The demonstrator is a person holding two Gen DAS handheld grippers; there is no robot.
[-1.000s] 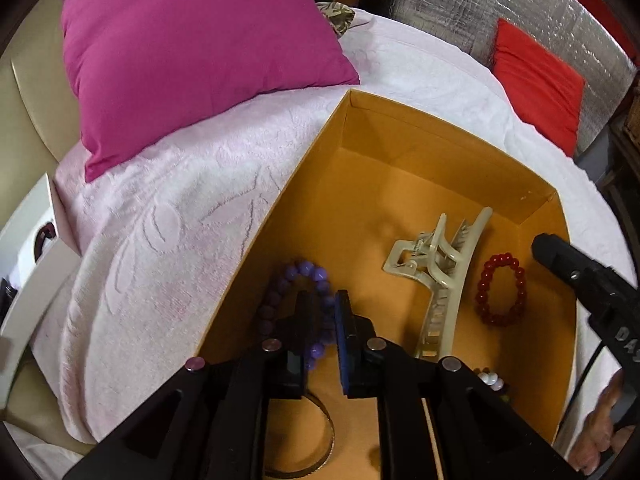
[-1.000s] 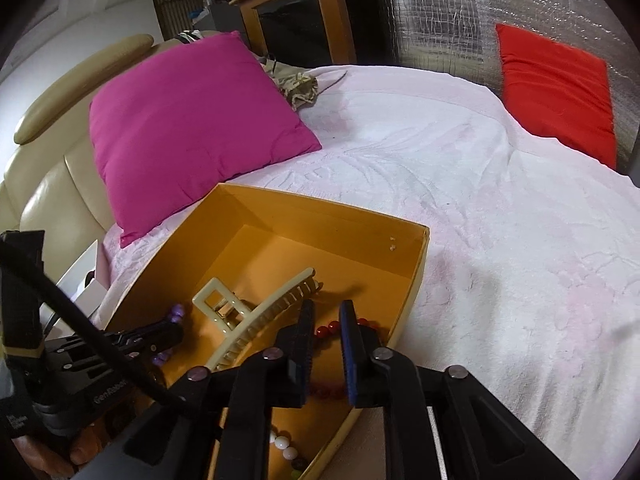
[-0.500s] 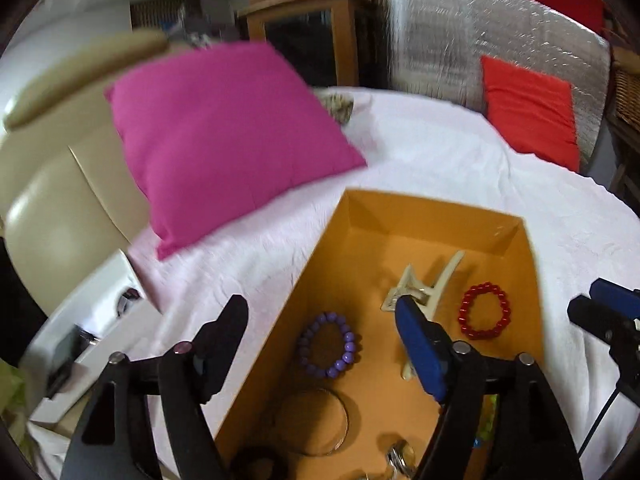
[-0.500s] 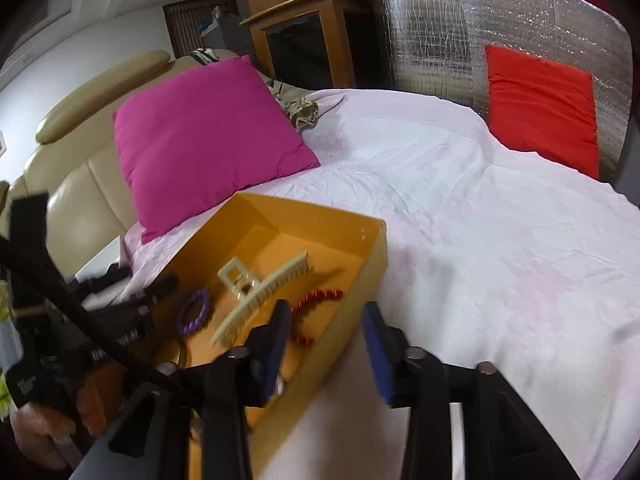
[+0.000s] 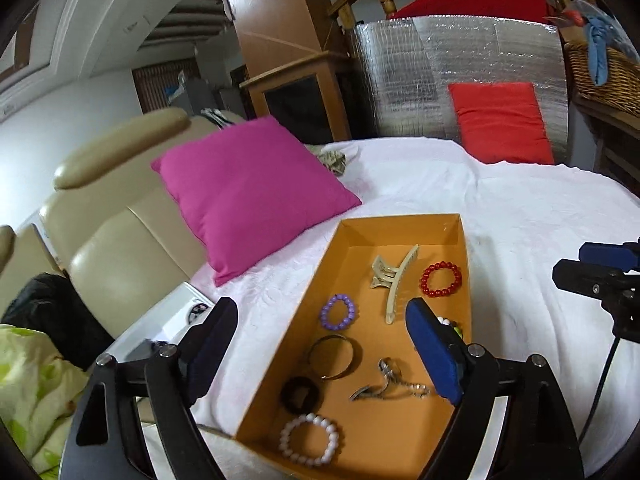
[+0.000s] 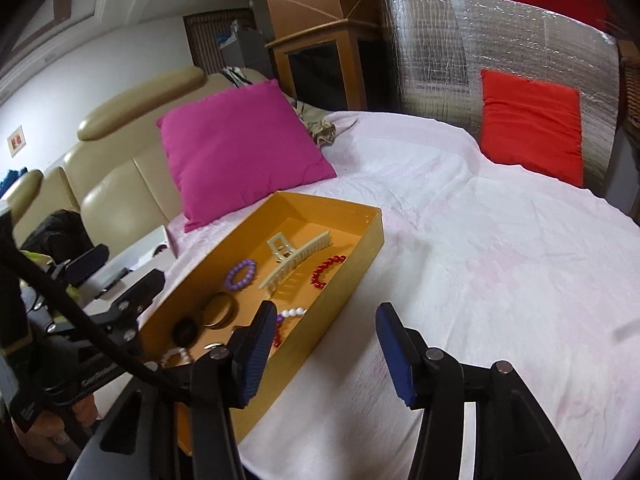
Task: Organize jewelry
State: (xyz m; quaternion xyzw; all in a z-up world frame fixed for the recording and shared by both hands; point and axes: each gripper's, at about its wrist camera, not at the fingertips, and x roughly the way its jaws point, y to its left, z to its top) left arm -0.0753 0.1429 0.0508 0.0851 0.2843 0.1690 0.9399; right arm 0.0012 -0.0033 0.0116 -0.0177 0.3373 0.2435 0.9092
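An orange box (image 5: 400,221) (image 6: 362,248) lies on the white bedspread. It holds a cream hair claw (image 5: 394,280) (image 6: 294,258), a purple bead bracelet (image 5: 338,312) (image 6: 240,275), a red bead bracelet (image 5: 441,280) (image 6: 326,270), a metal bangle (image 5: 334,356) (image 6: 219,309), a black ring (image 5: 301,394), a white pearl bracelet (image 5: 310,439) and a silver chain (image 5: 390,382). My left gripper (image 5: 320,350) is open and empty, raised above the box's near end. My right gripper (image 6: 326,354) is open and empty, above the box's right wall and the bedspread.
A magenta pillow (image 5: 250,192) (image 6: 240,152) lies behind the box against a beige sofa back (image 5: 120,248). A red cushion (image 5: 502,122) (image 6: 530,124) leans on a silver foil panel (image 6: 436,52). White bedspread (image 6: 500,272) stretches to the right. A white box (image 5: 176,318) sits left.
Both grippers have opened and pulled back and up from the box. The purple bracelet, which lay at my left gripper's fingertips, now lies free in the box.
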